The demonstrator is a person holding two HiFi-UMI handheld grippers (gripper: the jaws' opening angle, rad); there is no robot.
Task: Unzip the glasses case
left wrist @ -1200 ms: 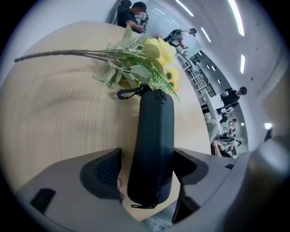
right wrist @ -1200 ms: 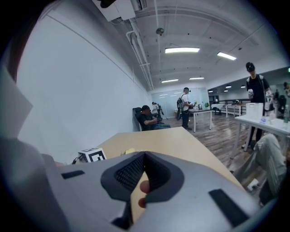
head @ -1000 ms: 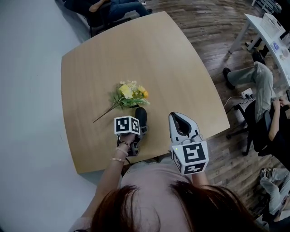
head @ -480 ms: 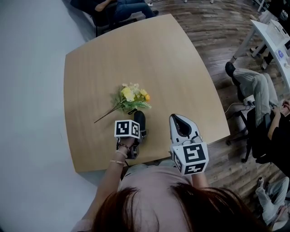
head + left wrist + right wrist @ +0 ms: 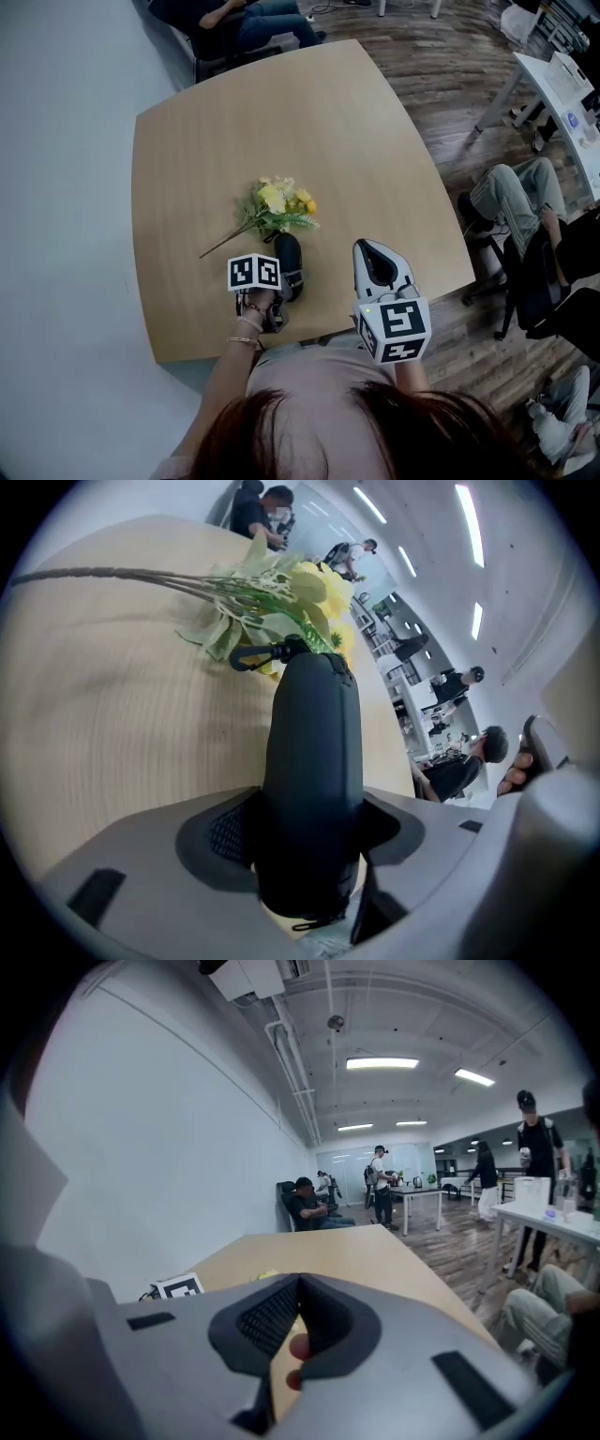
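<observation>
Closing just now, my left fingers point(image 5: 220, 832) clamp the glasses case point(image 5: 314, 752) on the table point(image 5: 375, 141), right fingers point(image 5: 262, 1321) pinched together, empty; I'd hold firm before unzipping.

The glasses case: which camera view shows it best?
The left gripper view: the case fills the centre, its full length visible, loop at the far end. The head view shows it small, partly hidden, beside the flowers. The right gripper view does not show it.
</observation>
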